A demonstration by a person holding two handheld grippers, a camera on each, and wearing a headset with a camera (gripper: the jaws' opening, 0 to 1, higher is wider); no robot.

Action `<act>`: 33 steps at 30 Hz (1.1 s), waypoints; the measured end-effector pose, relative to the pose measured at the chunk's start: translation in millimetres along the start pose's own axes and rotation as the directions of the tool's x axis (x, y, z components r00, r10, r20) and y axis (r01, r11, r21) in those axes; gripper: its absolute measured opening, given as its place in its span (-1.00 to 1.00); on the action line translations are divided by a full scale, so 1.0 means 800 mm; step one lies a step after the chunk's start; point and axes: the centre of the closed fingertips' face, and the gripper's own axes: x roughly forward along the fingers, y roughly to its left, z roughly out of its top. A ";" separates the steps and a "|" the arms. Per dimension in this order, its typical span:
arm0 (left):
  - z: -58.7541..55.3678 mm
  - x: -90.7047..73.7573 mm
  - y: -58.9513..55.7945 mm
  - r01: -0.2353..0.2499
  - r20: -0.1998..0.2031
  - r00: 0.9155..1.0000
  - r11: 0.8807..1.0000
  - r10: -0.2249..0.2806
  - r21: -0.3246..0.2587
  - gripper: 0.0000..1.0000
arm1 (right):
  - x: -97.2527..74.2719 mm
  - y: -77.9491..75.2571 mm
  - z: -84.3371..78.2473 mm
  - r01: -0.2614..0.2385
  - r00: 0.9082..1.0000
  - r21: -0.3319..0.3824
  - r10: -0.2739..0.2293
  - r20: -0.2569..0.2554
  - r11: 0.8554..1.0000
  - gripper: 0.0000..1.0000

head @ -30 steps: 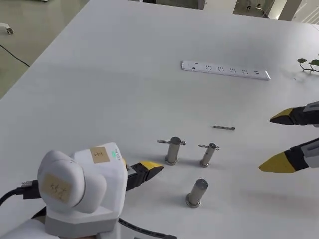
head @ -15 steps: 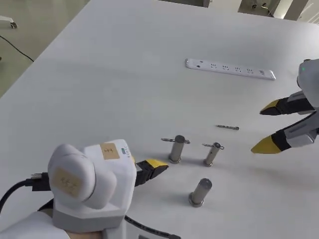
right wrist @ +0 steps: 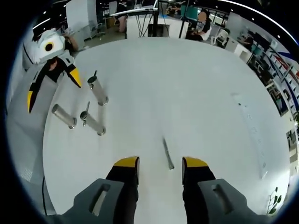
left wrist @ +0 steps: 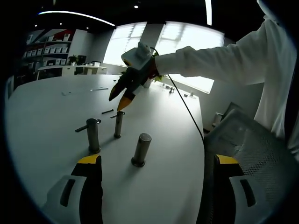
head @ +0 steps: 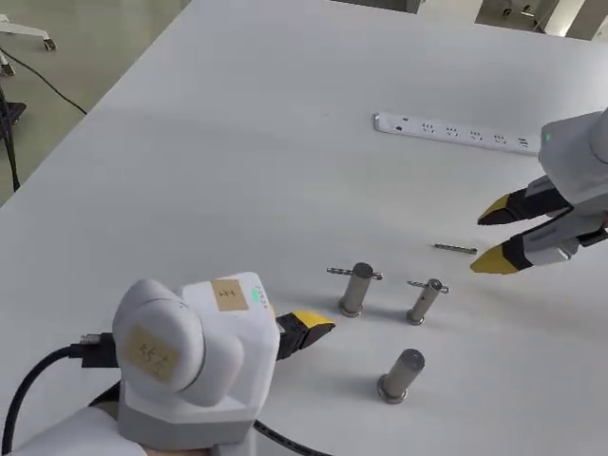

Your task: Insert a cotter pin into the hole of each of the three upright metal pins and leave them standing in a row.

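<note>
cotter pins of thin grey wire sit crosswise in two of the three short upright steel cylinders on the white counter (head: pixel 237 142). the left rear metal pin (head: pixel 355 291) carries the first cotter pin (head: pixel 340 272) through its top, and just beside it the right rear metal pin (head: pixel 424 302) carries the second cotter pin (head: pixel 418 283). the front metal pin (head: pixel 403 374) stands apart from that pair, nearer the person and roughly between them. a loose cotter pin (head: pixel 455 249) lies flat on the counter beyond the right rear metal pin. the right gripper (head: pixel 492 237), white with black jaws and yellow tips, is released. its jaws stand apart, and in the right gripper view the loose cotter pin lies in line with the gap between the tips, unclamped. the left gripper (head: pixel 306 328) is also released and grasps nothing. its jaws are spread wide in the left gripper view, and its yellow tip points at the left rear metal pin, near it but apart. a long white power strip (head: pixel 456 135) lies at the far side of the counter.
</note>
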 end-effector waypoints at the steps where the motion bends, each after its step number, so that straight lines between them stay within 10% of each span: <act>1: 0.000 0.000 0.000 -0.001 0.002 1.000 1.000 0.001 0.005 0.98 | 0.002 0.000 0.000 -0.005 1.000 0.003 0.005 0.002 1.000 -0.45; 7: -0.004 0.000 0.000 -0.003 -0.010 1.000 1.000 0.003 0.005 0.94 | 0.013 -0.008 -0.018 -0.008 0.998 -0.019 0.006 -0.069 1.000 -0.61; 33: -0.008 -0.003 0.006 -0.020 -0.014 1.000 1.000 0.020 -0.009 0.93 | 0.031 -0.012 -0.016 -0.027 0.995 -0.012 0.025 -0.096 1.000 -1.00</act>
